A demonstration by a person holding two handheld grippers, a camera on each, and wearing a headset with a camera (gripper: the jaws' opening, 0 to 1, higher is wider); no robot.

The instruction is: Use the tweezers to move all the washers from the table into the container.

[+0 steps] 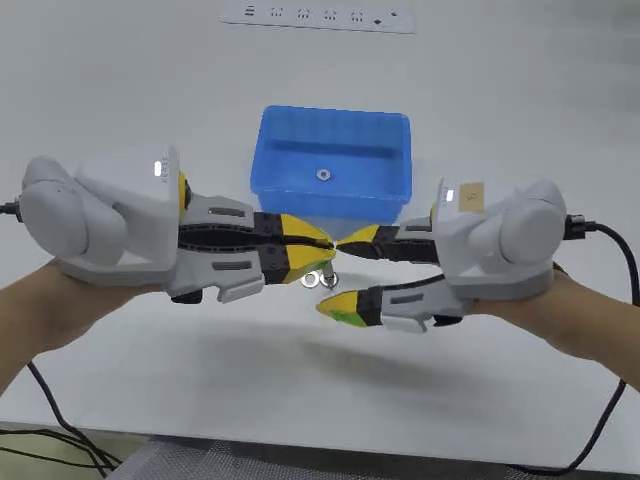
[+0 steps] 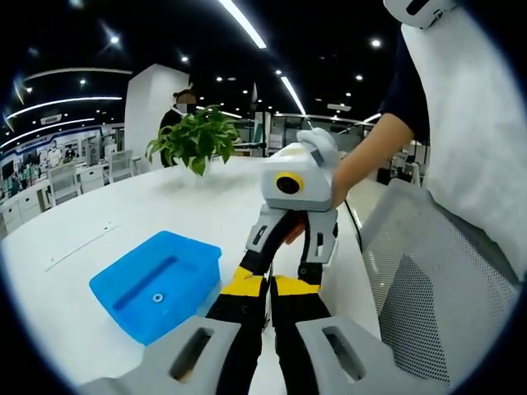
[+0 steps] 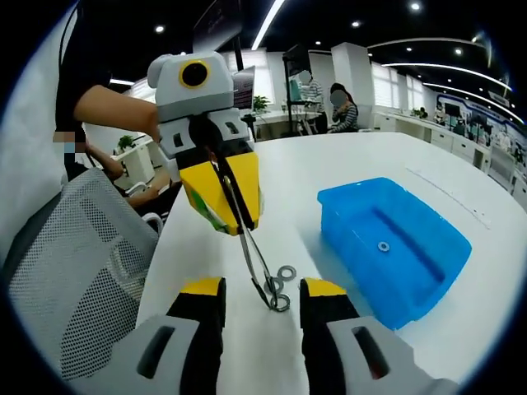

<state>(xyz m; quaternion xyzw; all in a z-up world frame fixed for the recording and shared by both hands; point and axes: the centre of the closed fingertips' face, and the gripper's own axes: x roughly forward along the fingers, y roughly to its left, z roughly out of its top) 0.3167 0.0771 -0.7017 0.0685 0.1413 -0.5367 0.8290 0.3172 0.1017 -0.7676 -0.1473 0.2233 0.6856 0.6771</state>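
Clamped together, the left tool pinches thin metal tweezers between its yellow-tipped jaws. The tweezers' long axis runs from those jaws down and forward to the white table, ending among the small silver ring washers. About three of these lie in a tight cluster, touching or nearly so. Whether the tips have pinched one cannot be told. The right tool faces the left one with its jaws apart and holding nothing; in the right gripper view the cluster sits between those two jaws.

Just beyond the washers, away from the person, stands the blue rectangular plastic container, its near wall close to the cluster. A single washer already lies on its floor. The coming lift probably runs forward over that wall, and the left tool is the one placed to make it.

Farther back lies a white power strip, its markings too small to read. A pale yellow sticker on the right tool is also illegible.
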